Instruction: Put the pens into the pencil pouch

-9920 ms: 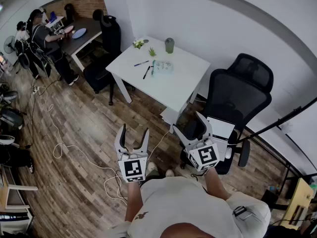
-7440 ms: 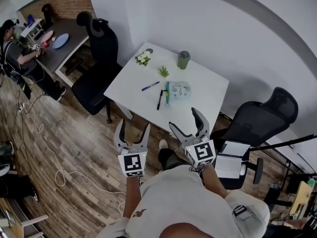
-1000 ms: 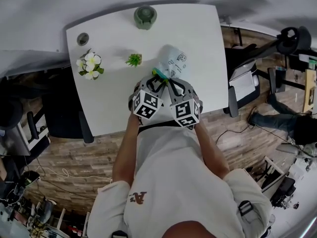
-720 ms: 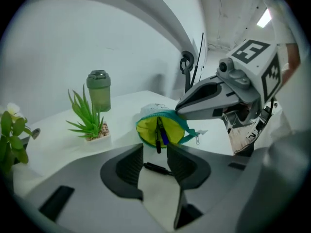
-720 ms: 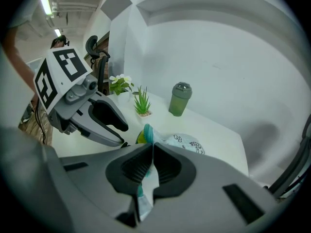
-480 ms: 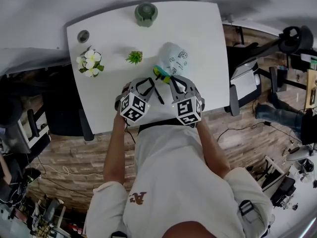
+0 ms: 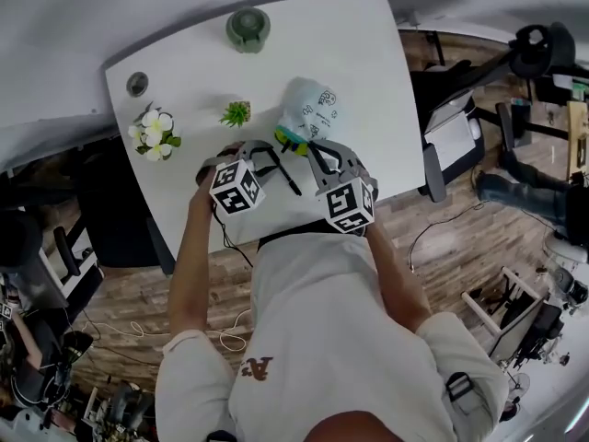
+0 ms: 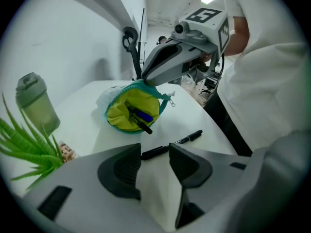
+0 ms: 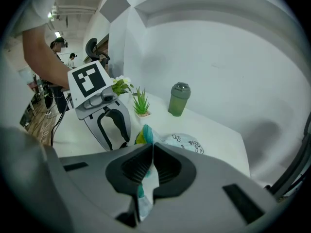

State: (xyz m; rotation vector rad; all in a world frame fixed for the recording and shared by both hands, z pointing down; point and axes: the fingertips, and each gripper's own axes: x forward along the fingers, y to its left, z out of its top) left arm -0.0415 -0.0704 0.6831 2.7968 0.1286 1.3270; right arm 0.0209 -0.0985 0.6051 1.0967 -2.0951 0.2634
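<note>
The pale printed pencil pouch point(image 7: 310, 109) lies on the white table point(image 7: 368, 53). Its mouth faces me, held up by my right gripper point(image 7: 308, 147), which is shut on the teal zipper edge point(image 9: 145, 136). In the left gripper view the yellow lining point(image 8: 127, 111) shows, with a blue pen point(image 8: 144, 115) and a black pen point(image 8: 137, 122) inside. Another black pen point(image 8: 172, 143) lies on the table just past my left gripper point(image 8: 154, 154). Its jaws are opening, and the pads touch nothing.
A green bottle point(image 7: 248, 28) stands at the table's far edge. A small potted plant point(image 7: 236, 113) and white flowers point(image 7: 152, 134) stand left of the pouch, close to my left gripper. A black office chair point(image 7: 451, 109) stands to the right of the table.
My left gripper has drawn back left from the pouch mouth and rolled over. The black pen on the table now shows between the two grippers. My right gripper keeps its hold.
</note>
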